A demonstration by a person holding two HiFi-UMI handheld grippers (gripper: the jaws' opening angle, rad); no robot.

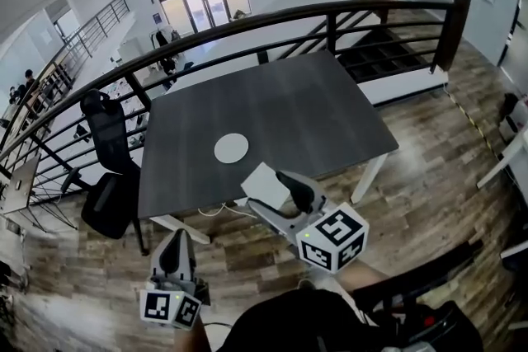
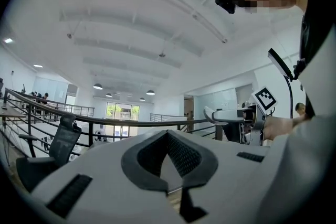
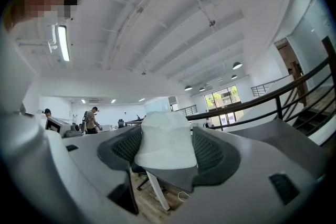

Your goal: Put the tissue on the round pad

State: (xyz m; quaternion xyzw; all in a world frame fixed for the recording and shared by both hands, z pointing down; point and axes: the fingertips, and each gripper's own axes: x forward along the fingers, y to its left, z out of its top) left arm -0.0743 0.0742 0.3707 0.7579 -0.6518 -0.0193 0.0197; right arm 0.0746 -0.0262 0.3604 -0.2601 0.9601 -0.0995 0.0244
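Observation:
A white round pad [image 1: 231, 147] lies on the dark grey table [image 1: 322, 107], near its front edge. My right gripper [image 1: 278, 190] is shut on a white tissue pack [image 1: 264, 184], held in the air just off the table's front edge, to the right of and nearer than the pad. In the right gripper view the tissue pack [image 3: 167, 139] fills the space between the two black pads [image 3: 210, 150]. My left gripper [image 1: 176, 246] hangs low at the left over the wooden floor, shut with nothing in it. From the left gripper view, the tissue pack [image 2: 223, 114] shows at the right.
A black office chair [image 1: 107, 165] stands at the table's left side. A dark metal railing [image 1: 330, 12] runs behind the table, with stairs at the back right. White table legs [image 1: 367, 177] show below the front edge.

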